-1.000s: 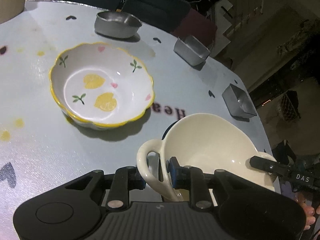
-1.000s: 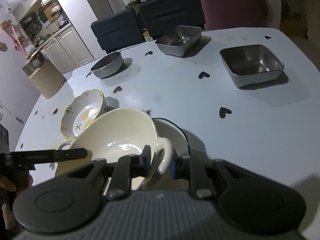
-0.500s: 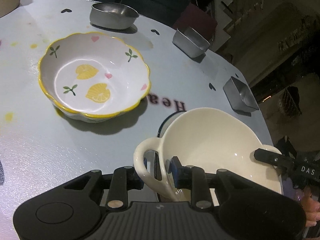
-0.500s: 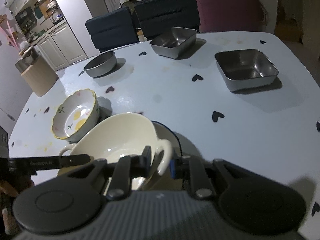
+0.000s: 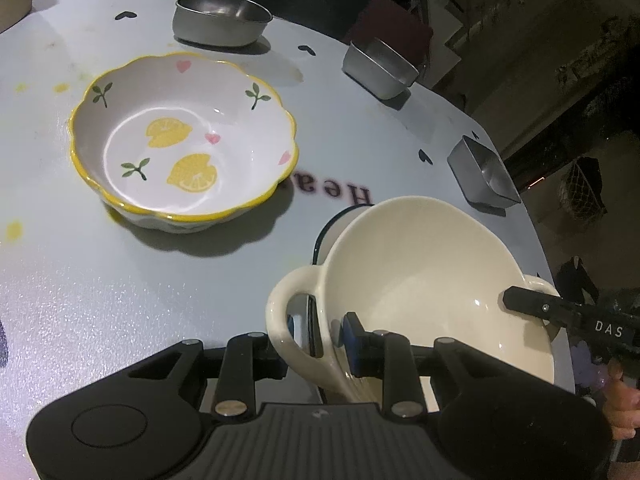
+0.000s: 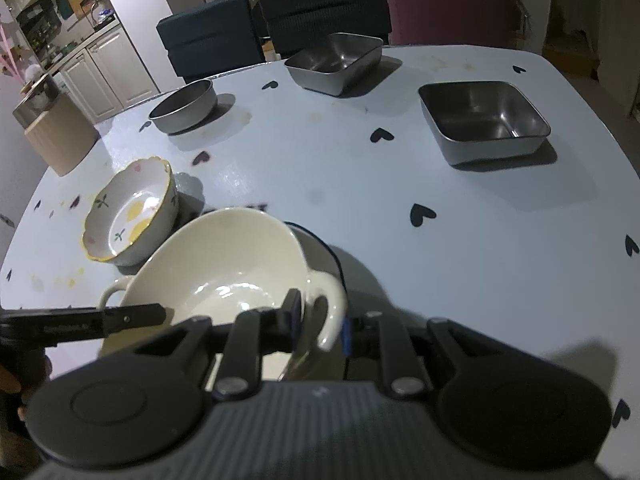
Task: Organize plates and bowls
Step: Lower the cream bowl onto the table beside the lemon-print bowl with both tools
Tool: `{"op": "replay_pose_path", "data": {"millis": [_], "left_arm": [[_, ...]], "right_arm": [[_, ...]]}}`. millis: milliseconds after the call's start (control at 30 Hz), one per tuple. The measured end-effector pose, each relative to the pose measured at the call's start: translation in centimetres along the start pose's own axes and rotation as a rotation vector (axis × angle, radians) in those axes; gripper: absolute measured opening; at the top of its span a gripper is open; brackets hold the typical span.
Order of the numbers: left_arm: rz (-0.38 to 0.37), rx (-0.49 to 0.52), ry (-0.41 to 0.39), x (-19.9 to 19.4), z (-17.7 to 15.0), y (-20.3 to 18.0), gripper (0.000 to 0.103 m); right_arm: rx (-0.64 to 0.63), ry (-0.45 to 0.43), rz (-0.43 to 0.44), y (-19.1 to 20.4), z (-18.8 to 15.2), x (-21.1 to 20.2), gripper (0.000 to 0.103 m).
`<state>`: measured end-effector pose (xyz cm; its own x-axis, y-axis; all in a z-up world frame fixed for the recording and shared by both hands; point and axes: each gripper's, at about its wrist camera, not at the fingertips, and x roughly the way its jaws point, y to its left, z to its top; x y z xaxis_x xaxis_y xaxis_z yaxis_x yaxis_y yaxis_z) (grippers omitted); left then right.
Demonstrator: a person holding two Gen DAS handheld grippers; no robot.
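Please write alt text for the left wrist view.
The left gripper is shut on one loop handle of a cream two-handled bowl; the right gripper's fingers reach its far handle. A lemon-patterned bowl sits on the pale table beyond.

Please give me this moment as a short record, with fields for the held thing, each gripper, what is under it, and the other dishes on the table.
held thing: cream bowl with two loop handles, tilted
left gripper: shut on one handle of the bowl
right gripper: shut on the other handle
under the bowl: dark-rimmed plate, mostly hidden
nearby: lemon bowl, upright, apart from the cream bowl
steel dishes: round pan, two square pans
table: pale, black heart marks
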<state>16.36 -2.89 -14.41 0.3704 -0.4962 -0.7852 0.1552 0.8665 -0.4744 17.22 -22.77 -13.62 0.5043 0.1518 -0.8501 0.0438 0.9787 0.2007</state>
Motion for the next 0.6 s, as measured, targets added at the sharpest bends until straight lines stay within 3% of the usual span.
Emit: {"op": "replay_pose_path", "data": {"millis": [400,600], "left_arm": [[0.017,0.047,0.014,-0.1,-0.2,-0.2,0.031],[0.06,0.101,0.007,-0.4,-0.1,-0.9,0.031]], "right_arm": [[-0.013,0.023,-0.002,-0.1,0.0,0.6,0.025],[-0.033,0.041,-0.008,-0.1,-0.1,1.1,0.028]]}}
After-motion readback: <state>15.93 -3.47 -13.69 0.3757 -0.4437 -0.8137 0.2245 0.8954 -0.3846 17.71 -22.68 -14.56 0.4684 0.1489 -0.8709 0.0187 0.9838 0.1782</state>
